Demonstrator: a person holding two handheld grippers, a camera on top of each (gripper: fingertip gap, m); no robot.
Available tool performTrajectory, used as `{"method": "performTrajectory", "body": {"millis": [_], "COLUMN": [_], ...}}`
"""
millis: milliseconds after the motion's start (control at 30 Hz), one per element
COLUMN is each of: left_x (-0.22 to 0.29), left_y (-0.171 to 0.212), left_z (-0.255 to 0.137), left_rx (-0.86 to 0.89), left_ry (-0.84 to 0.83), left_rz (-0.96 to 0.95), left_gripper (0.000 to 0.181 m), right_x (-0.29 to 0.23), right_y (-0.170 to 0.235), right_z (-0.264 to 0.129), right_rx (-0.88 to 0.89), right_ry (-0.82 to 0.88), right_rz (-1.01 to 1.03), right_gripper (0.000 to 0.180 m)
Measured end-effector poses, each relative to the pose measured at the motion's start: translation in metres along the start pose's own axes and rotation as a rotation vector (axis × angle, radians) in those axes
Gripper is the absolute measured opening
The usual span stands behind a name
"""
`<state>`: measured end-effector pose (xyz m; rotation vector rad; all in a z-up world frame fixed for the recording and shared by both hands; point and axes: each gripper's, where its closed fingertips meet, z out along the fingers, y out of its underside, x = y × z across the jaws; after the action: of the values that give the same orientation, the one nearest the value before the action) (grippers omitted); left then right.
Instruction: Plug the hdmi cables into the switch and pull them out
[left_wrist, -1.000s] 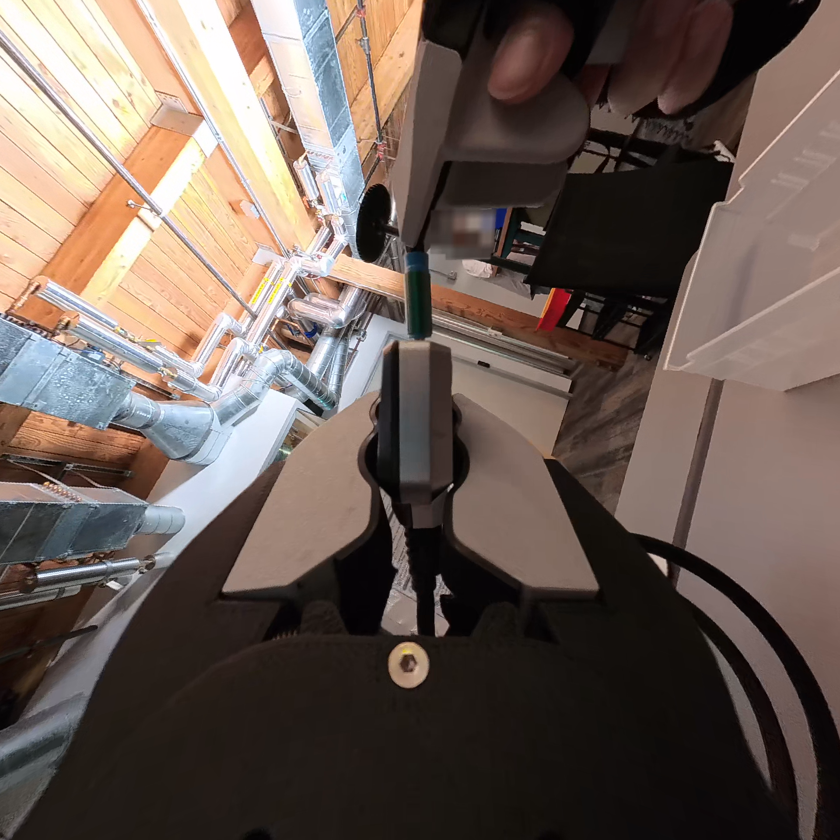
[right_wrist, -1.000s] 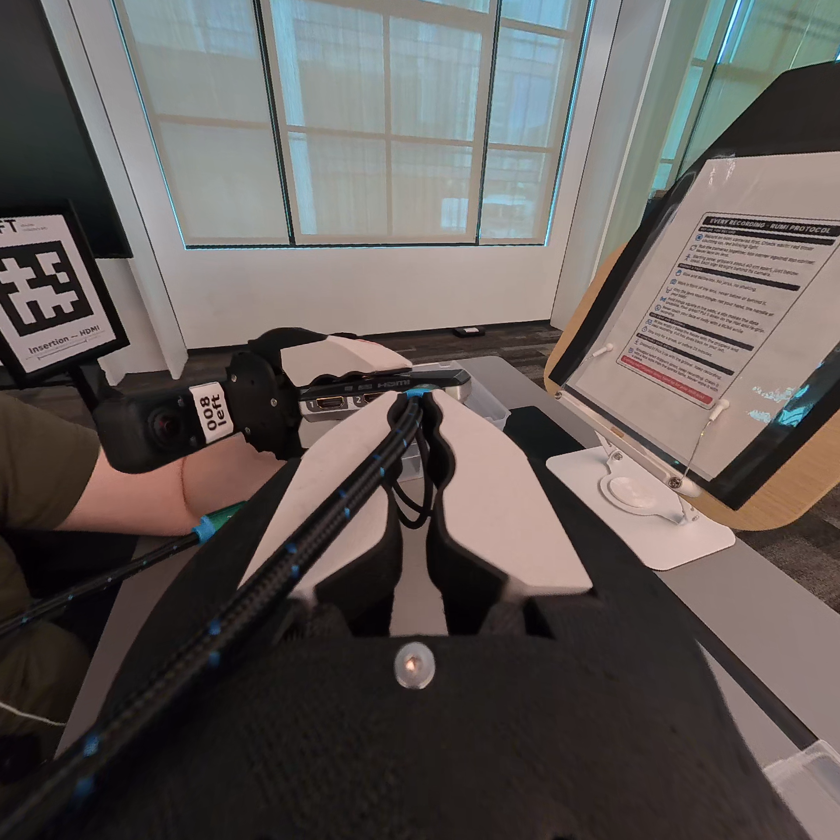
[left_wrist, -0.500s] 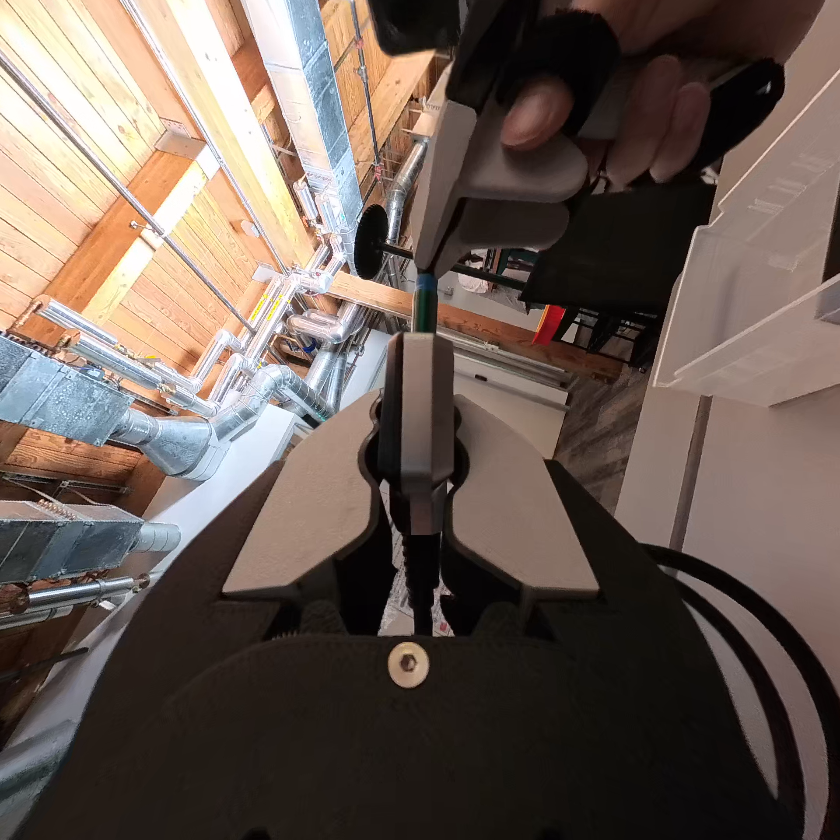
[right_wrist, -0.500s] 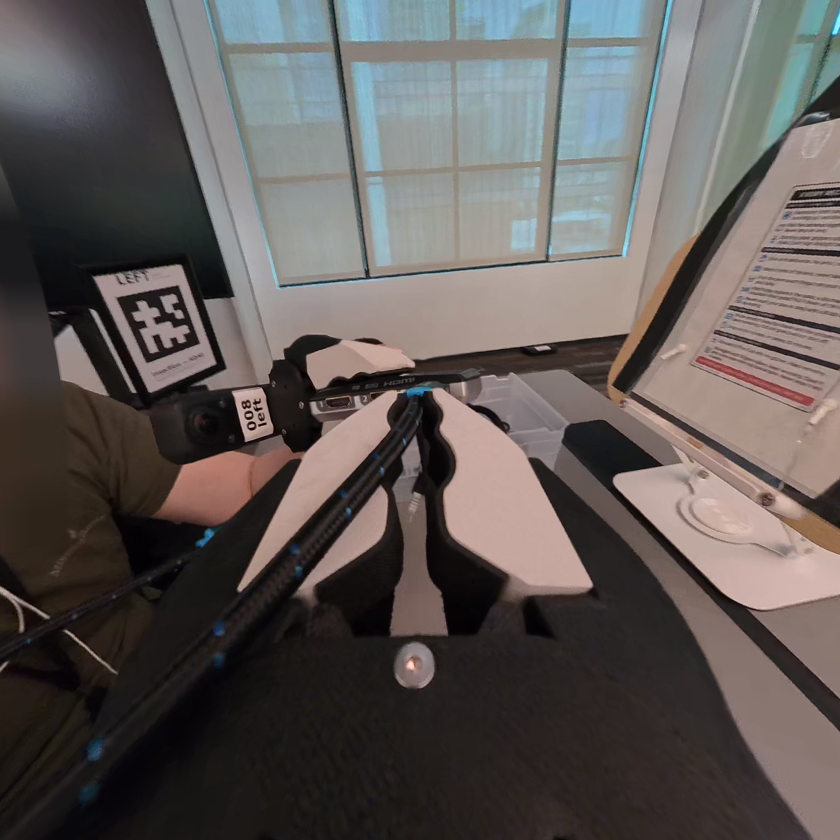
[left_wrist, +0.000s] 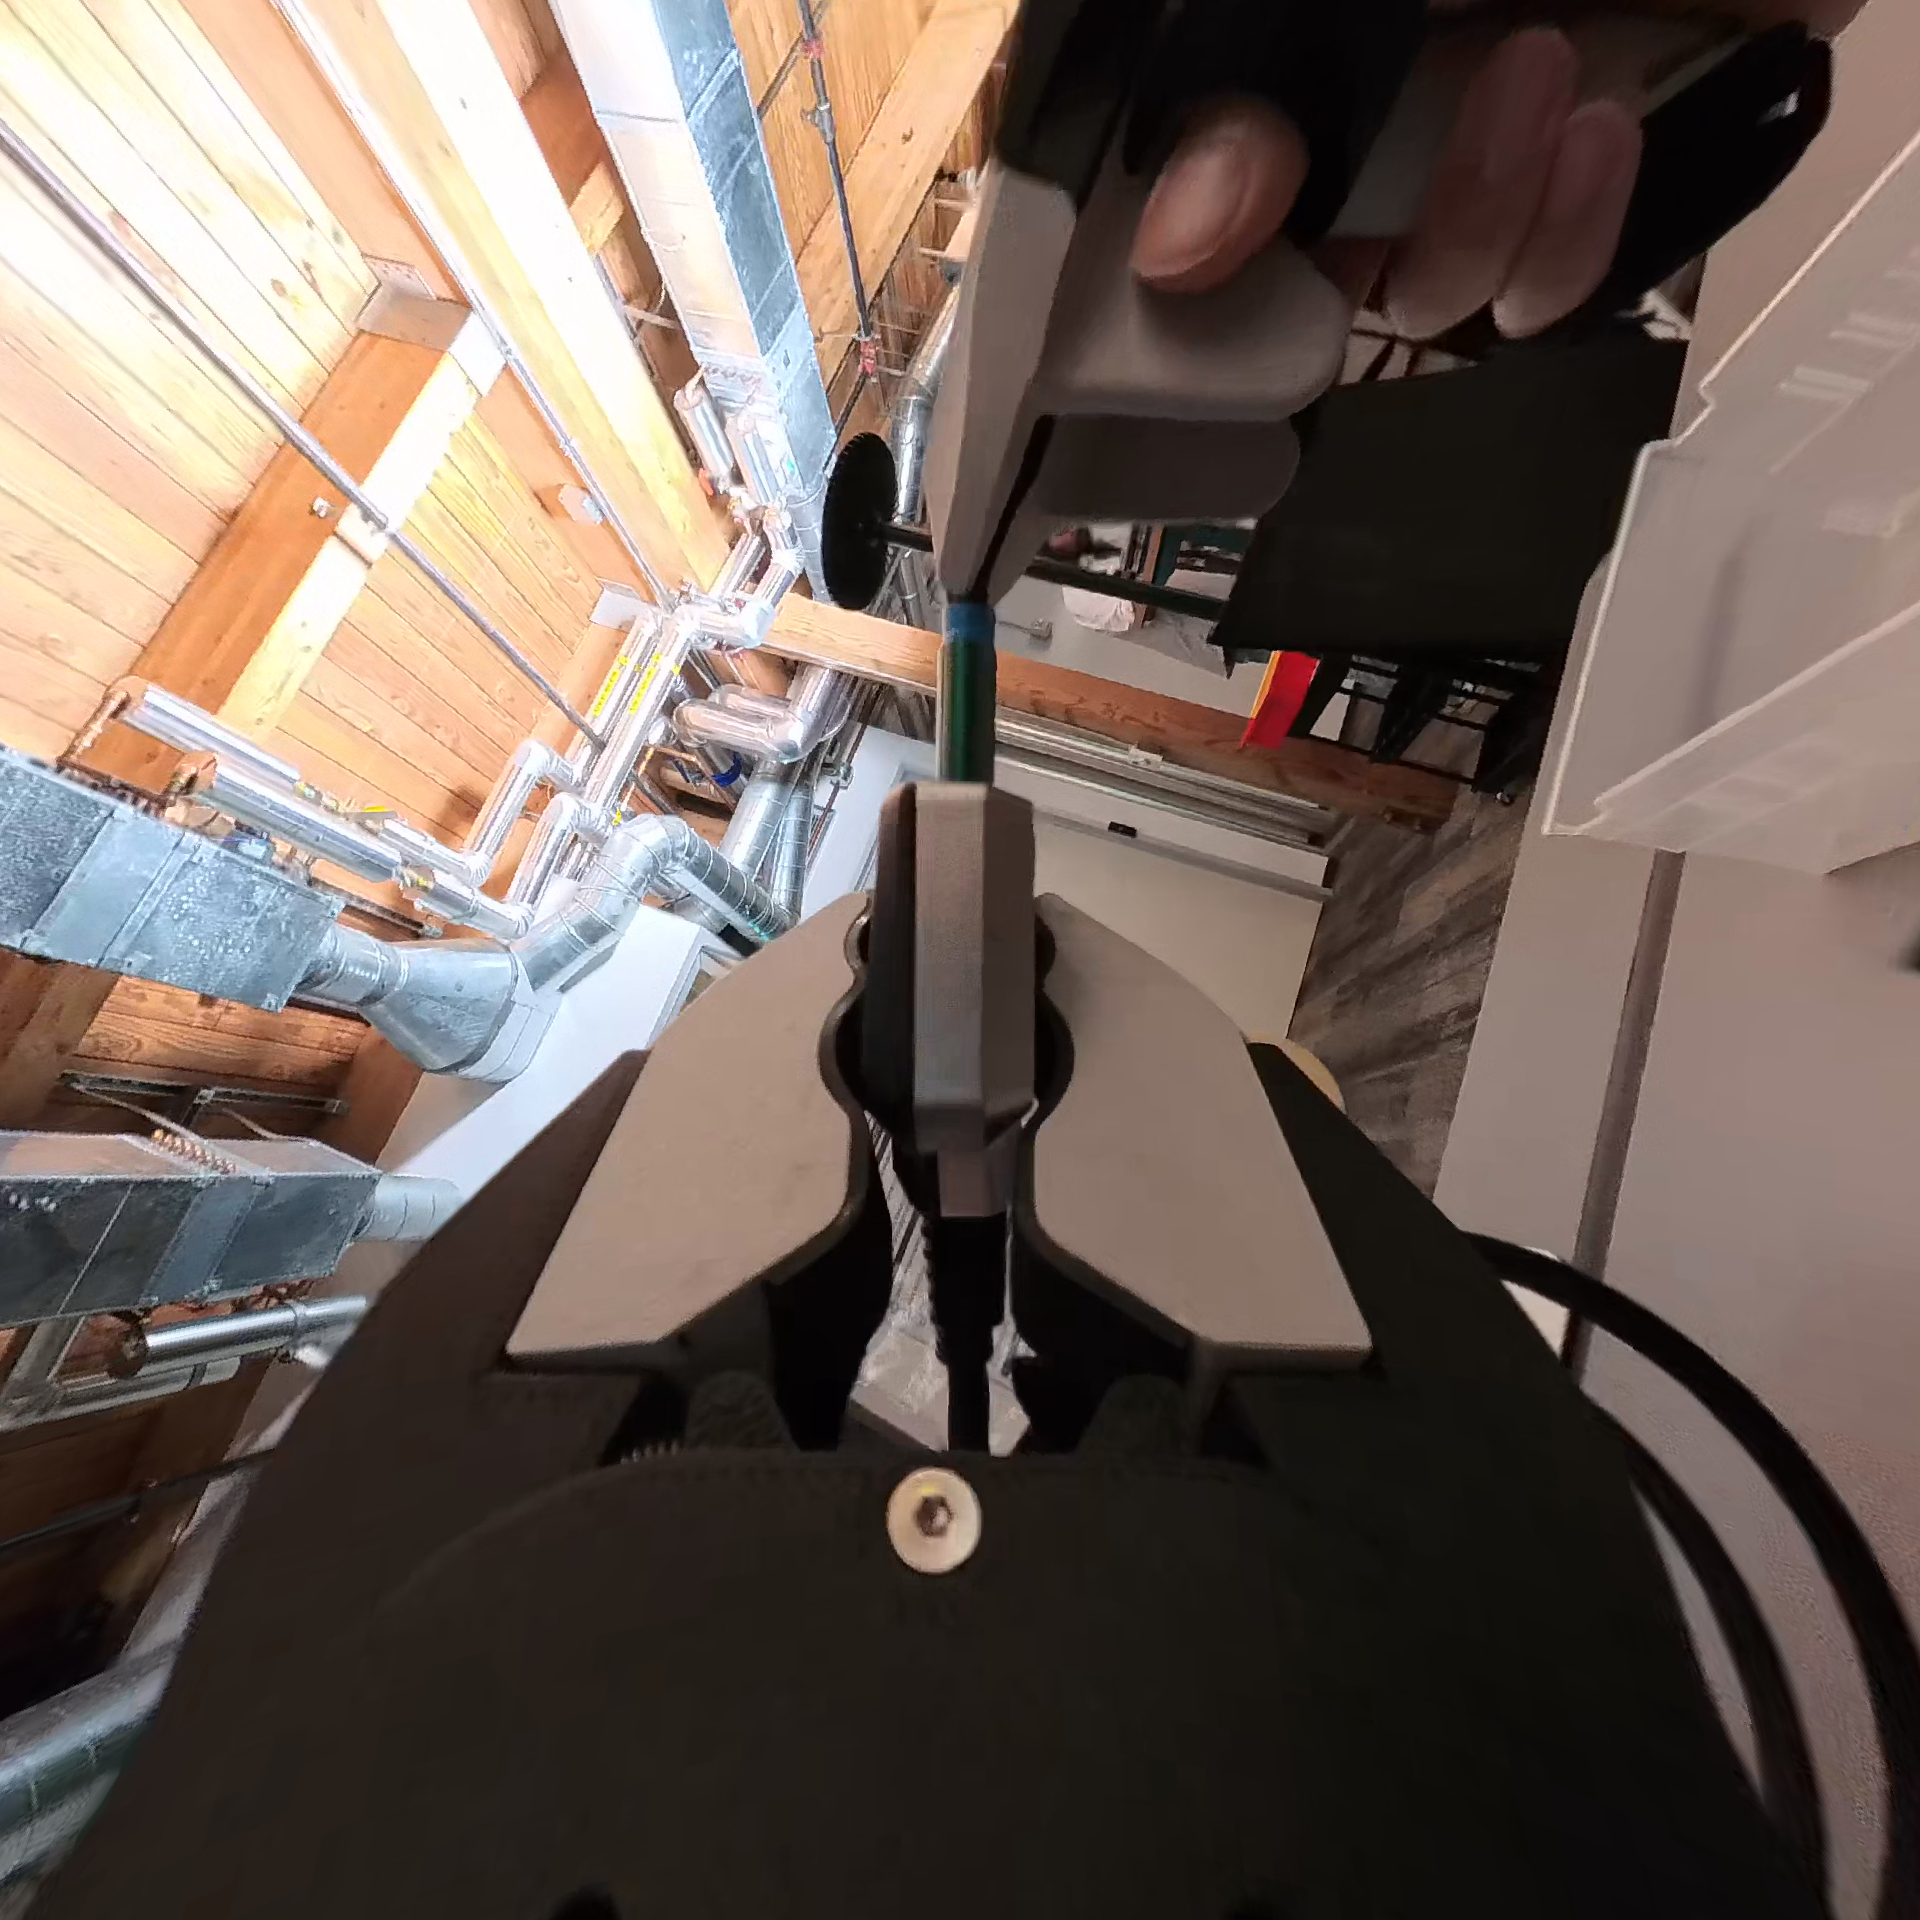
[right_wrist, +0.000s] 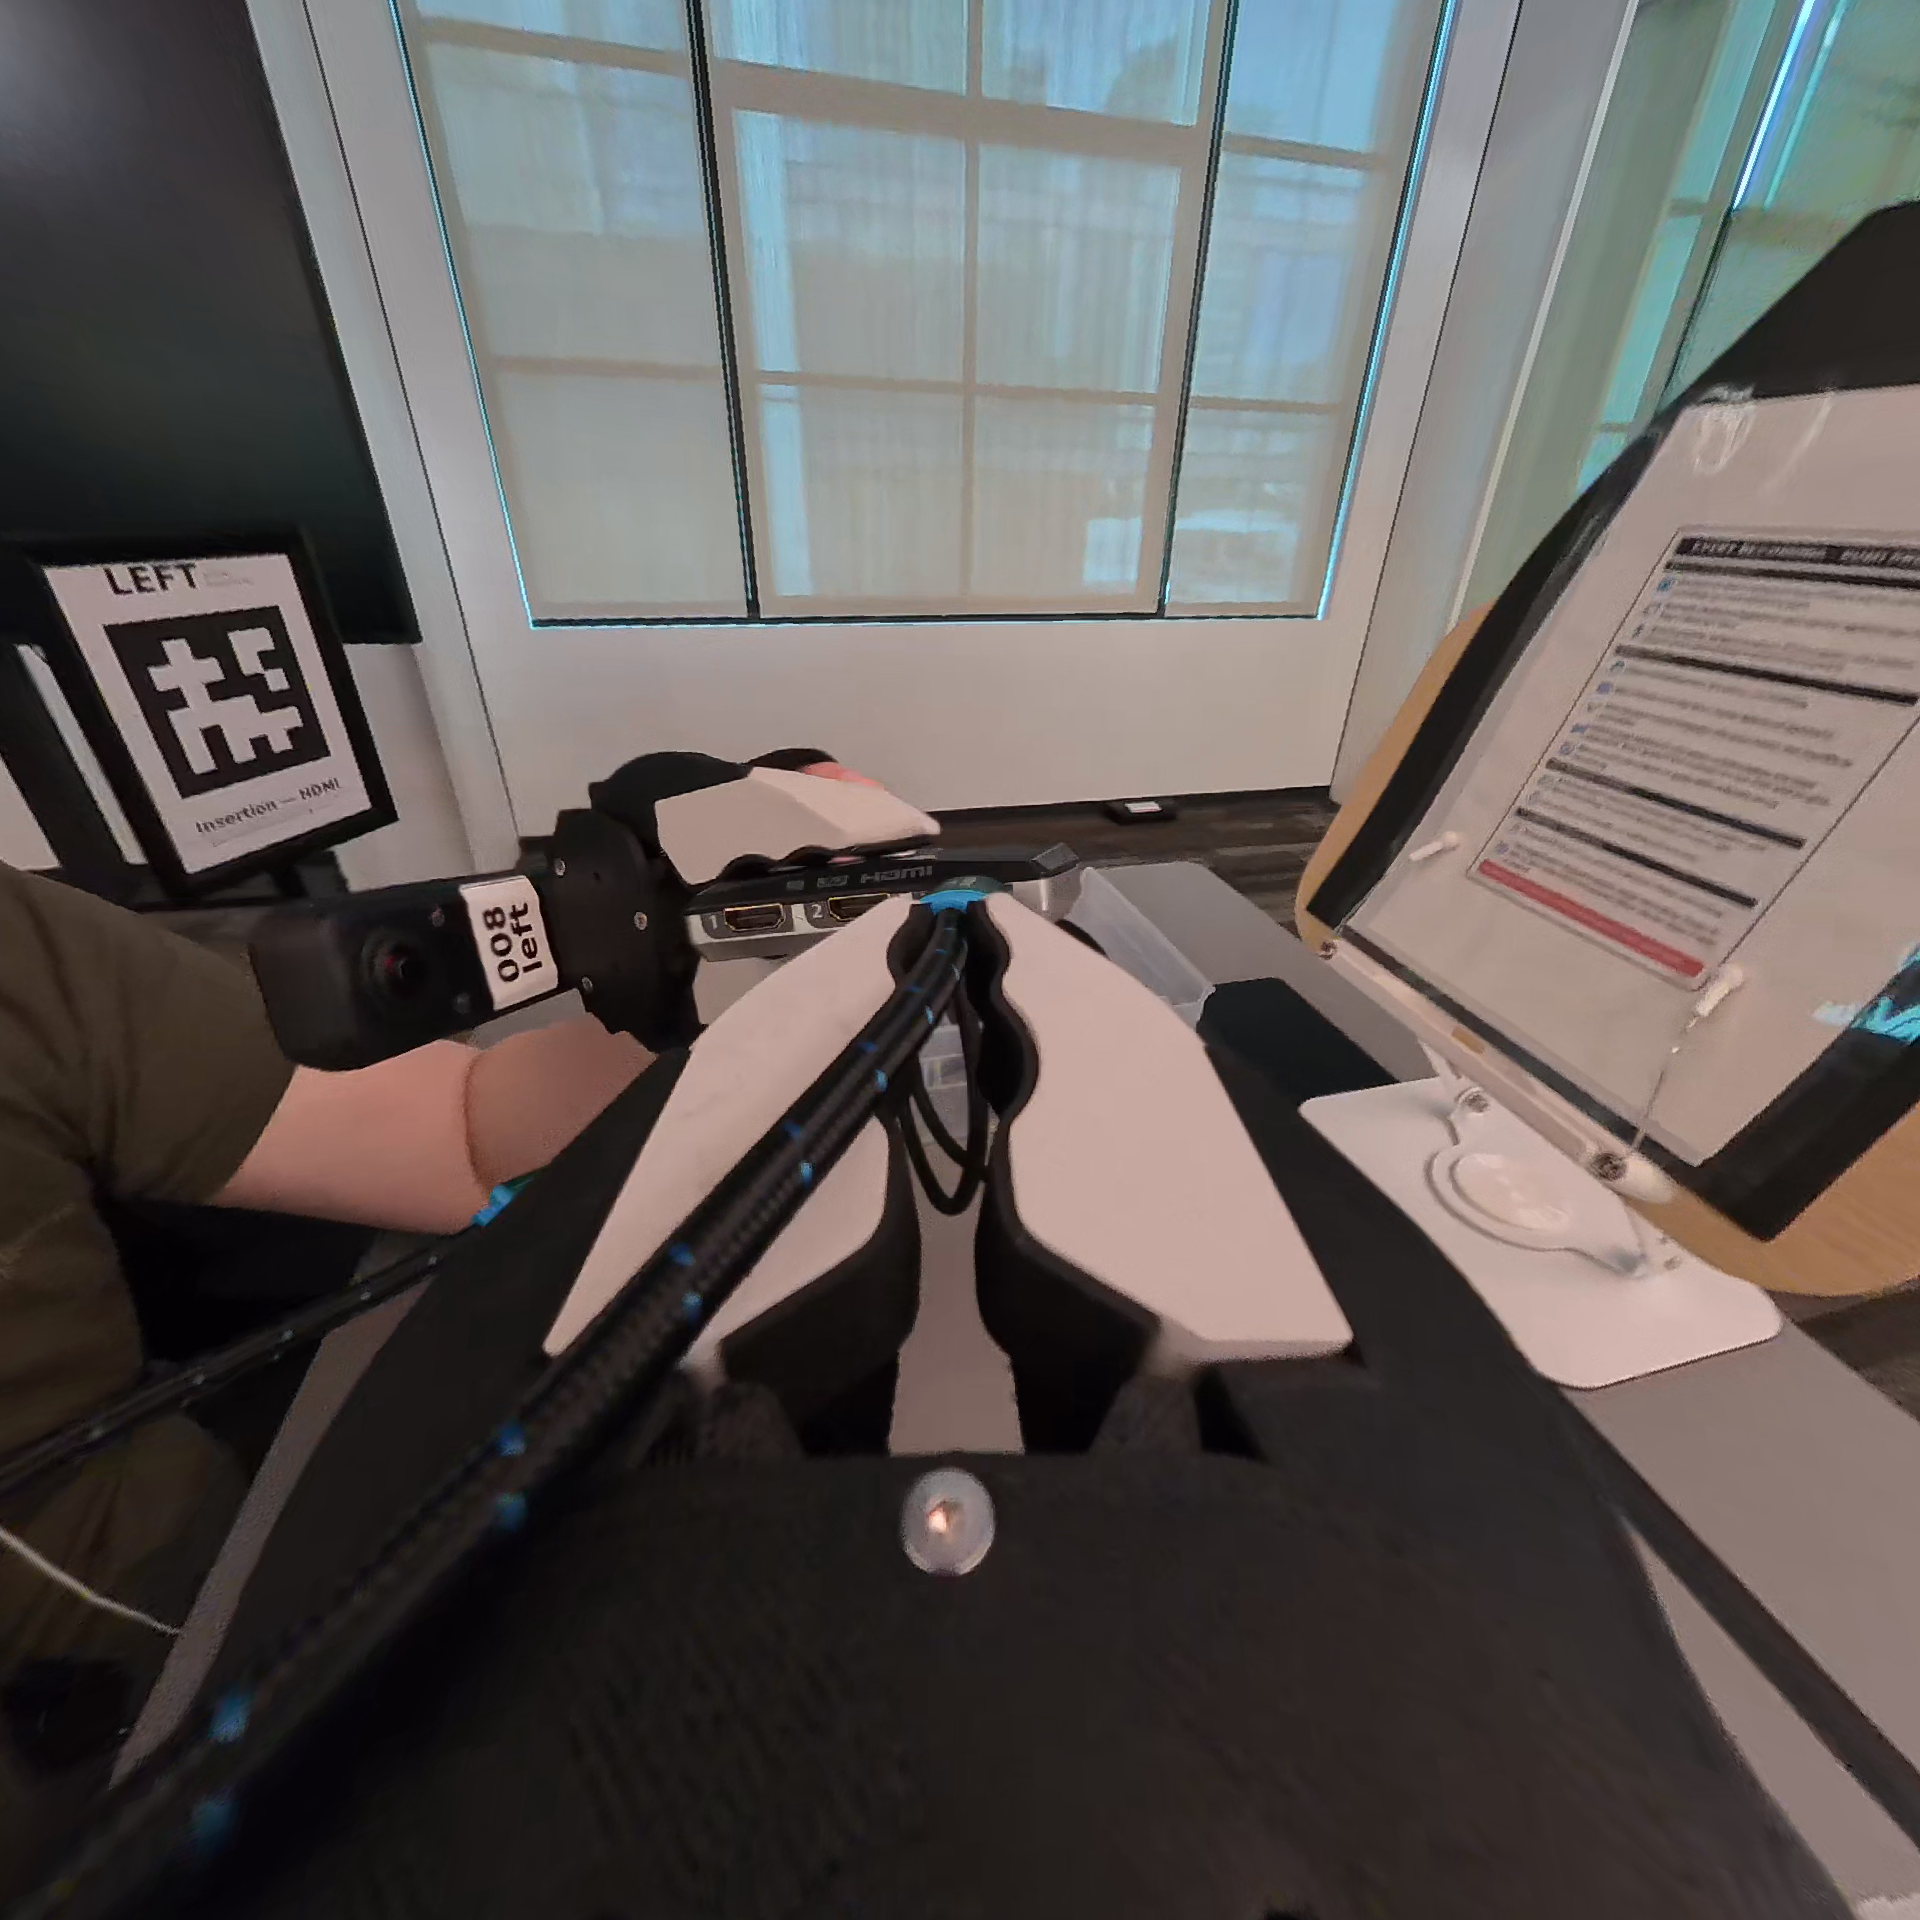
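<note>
My left gripper (left_wrist: 951, 935) is shut on the grey HDMI switch (left_wrist: 951, 997), seen edge on and held up in the air. In the right wrist view the switch (right_wrist: 883, 883) shows two empty ports on its front, with the left gripper's white fingers (right_wrist: 790, 816) clamped on it. My right gripper (right_wrist: 961, 920) is shut on the plug of a black braided HDMI cable (right_wrist: 727, 1226) with a blue collar (right_wrist: 951, 896). The plug (left_wrist: 966, 696) meets the switch's edge beside the two empty ports. How deep it sits is hidden.
A tilted stand with a printed sheet (right_wrist: 1662, 831) and white base (right_wrist: 1538, 1268) is at the right on the grey table (right_wrist: 1714, 1475). A framed marker board (right_wrist: 218, 707) is at the left. A clear bin (right_wrist: 1132, 935) lies behind the switch. A person's arm (right_wrist: 416, 1101) crosses the left.
Both grippers stayed shut and together. The right wrist view swung left, then back. The visible stretch of plug between the grippers shortened half a second ago and is longer again now.
</note>
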<state>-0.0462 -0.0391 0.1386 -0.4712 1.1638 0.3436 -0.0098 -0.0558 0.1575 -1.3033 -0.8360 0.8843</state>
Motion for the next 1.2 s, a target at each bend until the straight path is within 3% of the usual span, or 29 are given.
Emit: {"method": "performTrajectory", "body": {"millis": [100,533,933,1033,1067,1100,1200], "left_x": [-0.005,0.009,0.018,0.033,0.036,0.038,0.046], "left_y": [0.005,0.007,0.020,0.047,0.054,0.062,0.076], "left_z": [0.001,0.004,0.007,0.008,0.005,0.002,-0.012], "left_rx": [-0.045,-0.063,-0.127,-0.144,-0.138,-0.142,-0.133], "left_ry": [0.000,0.010,0.101,0.227,0.265,0.295,0.404], "left_rz": [-0.027,0.010,-0.065,-0.087,-0.115,-0.127,-0.087], "left_gripper": [0.032,0.026,0.026,0.026,0.026,0.026,0.026], "right_x": [-0.005,-0.006,0.009,0.027,0.033,0.045,0.079], "right_y": [-0.009,-0.013,-0.006,0.021,0.041,0.062,0.107], "right_z": [-0.005,-0.021,-0.014,-0.003,-0.004,-0.011,-0.056], "right_rx": [0.021,0.073,0.038,-0.056,-0.165,-0.291,-0.579], "right_ry": [0.013,-0.078,0.054,0.099,0.100,0.149,0.320], "right_rz": [-0.036,0.070,0.021,-0.049,-0.066,-0.088,-0.143], "right_gripper": [0.008,0.008,0.008,0.009,0.019,0.029,0.029]}}
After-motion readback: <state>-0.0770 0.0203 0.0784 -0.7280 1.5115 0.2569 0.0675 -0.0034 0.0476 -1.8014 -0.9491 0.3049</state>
